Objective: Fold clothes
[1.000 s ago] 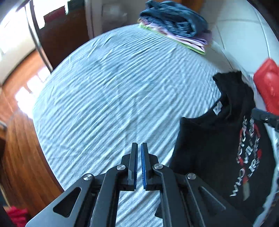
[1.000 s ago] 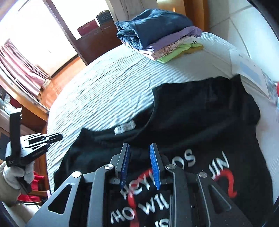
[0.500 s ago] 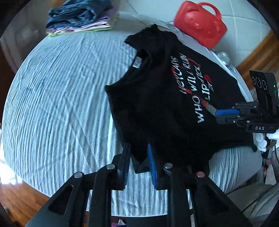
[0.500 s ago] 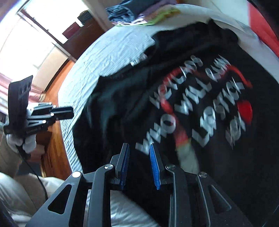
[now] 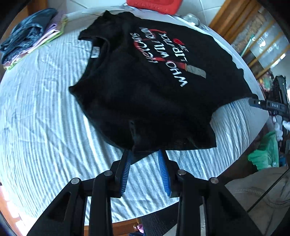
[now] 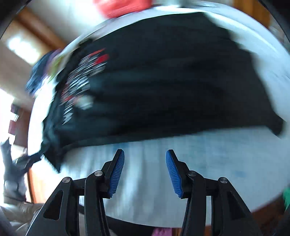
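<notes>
Your black T-shirt [image 5: 145, 94] lies spread print-side up on the striped bed [image 5: 45, 127], collar and white label toward the stack of folded clothes [image 5: 30, 36] at the far corner, with the hem end reaching toward the right edge of the mattress. It is flat enough to fold but no fold is in it yet, so I judge you are at the laying-out step, about to take hold for the first fold.

Your left gripper [image 5: 145, 159] has its blue pads spread, with the near sleeve edge lying between them; the tips sit at the cloth but are not pinching it. Your right gripper [image 6: 145, 159] is also spread wide and holds nothing. It hangs over bare bedding just short of the shirt's near edge, though that view is badly blurred, so finer detail is lost.

For the next move, close the left gripper on the sleeve edge it straddles. Bring the right gripper forward to the shirt's edge and pinch there too. Take only the shirt, not the bedcover beneath. The red bag [image 5: 154, 5] beyond the shirt is well clear.
</notes>
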